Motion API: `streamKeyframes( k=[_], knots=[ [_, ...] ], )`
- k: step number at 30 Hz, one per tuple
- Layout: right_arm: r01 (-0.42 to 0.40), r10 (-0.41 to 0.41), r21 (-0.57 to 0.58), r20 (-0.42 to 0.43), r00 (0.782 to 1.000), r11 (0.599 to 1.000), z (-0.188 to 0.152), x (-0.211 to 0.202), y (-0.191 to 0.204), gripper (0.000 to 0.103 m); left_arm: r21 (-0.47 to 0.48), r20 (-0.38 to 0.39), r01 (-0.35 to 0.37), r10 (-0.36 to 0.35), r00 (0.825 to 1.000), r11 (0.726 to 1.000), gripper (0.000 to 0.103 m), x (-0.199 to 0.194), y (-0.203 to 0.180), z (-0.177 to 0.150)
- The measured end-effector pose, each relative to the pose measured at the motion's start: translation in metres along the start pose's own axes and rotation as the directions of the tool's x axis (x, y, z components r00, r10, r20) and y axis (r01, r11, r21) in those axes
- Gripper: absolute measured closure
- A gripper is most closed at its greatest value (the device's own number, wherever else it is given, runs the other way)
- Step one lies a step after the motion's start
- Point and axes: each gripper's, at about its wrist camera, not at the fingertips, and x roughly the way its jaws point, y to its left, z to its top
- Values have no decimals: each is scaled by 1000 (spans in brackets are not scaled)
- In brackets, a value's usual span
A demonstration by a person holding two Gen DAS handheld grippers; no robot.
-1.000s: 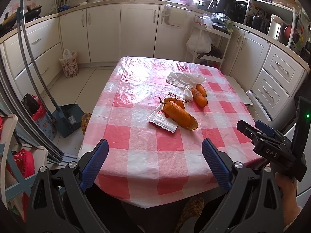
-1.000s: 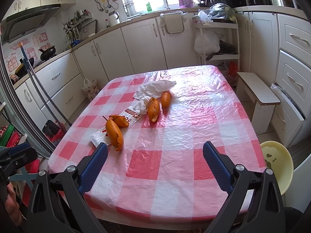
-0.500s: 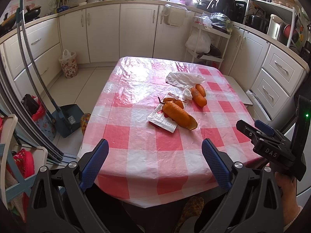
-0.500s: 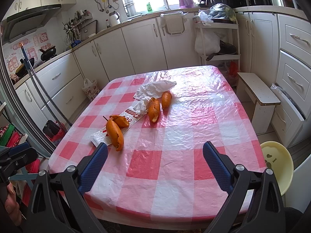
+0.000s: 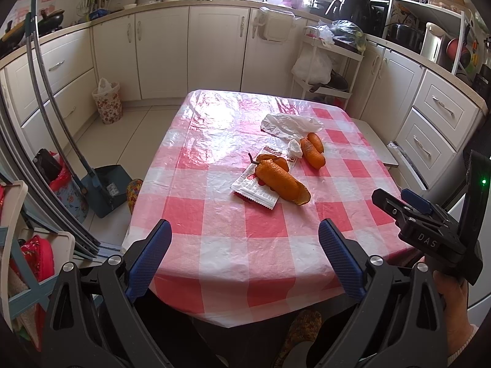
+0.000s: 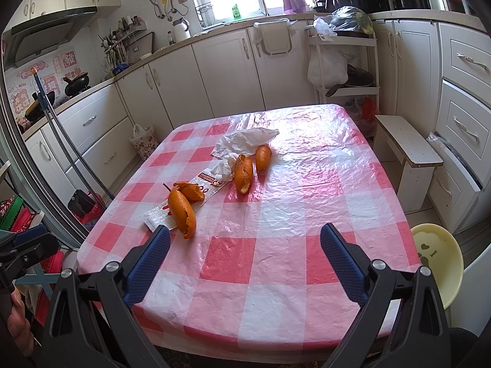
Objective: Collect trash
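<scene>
We hold our left gripper (image 5: 245, 256) and right gripper (image 6: 245, 260) spread wide and empty above the near edge of the checked worktop (image 6: 276, 214). Orange peels (image 6: 182, 211), a snack wrapper (image 5: 256, 188) and a crumpled plastic bag (image 6: 245, 138) lie mid-worktop, well apart from both.

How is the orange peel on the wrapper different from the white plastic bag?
The orange peel is bright orange and curled into a thick shell; the white plastic bag is thin, crinkled and see-through white. The orange peel lies on top of the printed wrapper at the near left; the white plastic bag sits straight on the tablecloth, farther back. Both lie loose on the table, with neither gripper holding them.
</scene>
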Motion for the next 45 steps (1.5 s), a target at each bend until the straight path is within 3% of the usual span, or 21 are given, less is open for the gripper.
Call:
streamKeyframes(
  k=[7,14,18,21,26,29,32,34,35,36,39,45],
  knots=[
    [-1,1,2,1,1000,1000,1,0,1,9,1,0,8,-8,1000,1000,10,-1,2,0],
    [-20,20,11,5,1000,1000,3,-4,-1,9,-93,4,29,-29,1000,995,10,3,47,2],
    [-23,23,25,-1,1000,999,4,-1,-4,9,-89,0,57,-57,998,994,10,16,50,4],
    [-28,27,-17,-6,1000,999,8,4,3,9,-46,-28,68,-69,997,997,10,31,40,6],
    [-95,89,-125,-45,995,988,19,32,30,9,-67,-72,46,-51,996,997,10,53,43,2],
    [-151,132,-178,-114,985,972,24,65,52,23,-67,-86,26,-32,996,997,10,62,47,3],
    [-162,113,-258,-193,975,953,22,104,75,35,-59,-95,12,-18,995,998,10,69,49,7],
    [-165,92,-279,-256,962,946,17,129,81,49,-48,-99,8,-13,995,999,10,74,50,11],
    [-179,99,-263,-289,952,948,15,137,79,73,-41,-100,6,-10,995,999,10,77,49,13],
    [-195,118,-237,-302,946,952,14,140,75,79,-30,-100,4,-7,995,1000,10,79,47,15],
    [-248,181,-190,-314,932,950,16,127,67,84,1,-101,2,-2,995,1000,10,90,43,23],
    [-345,325,-32,-261,909,938,35,77,32,85,61,-120,19,-12,993,998,10,117,24,36]
  ],
)
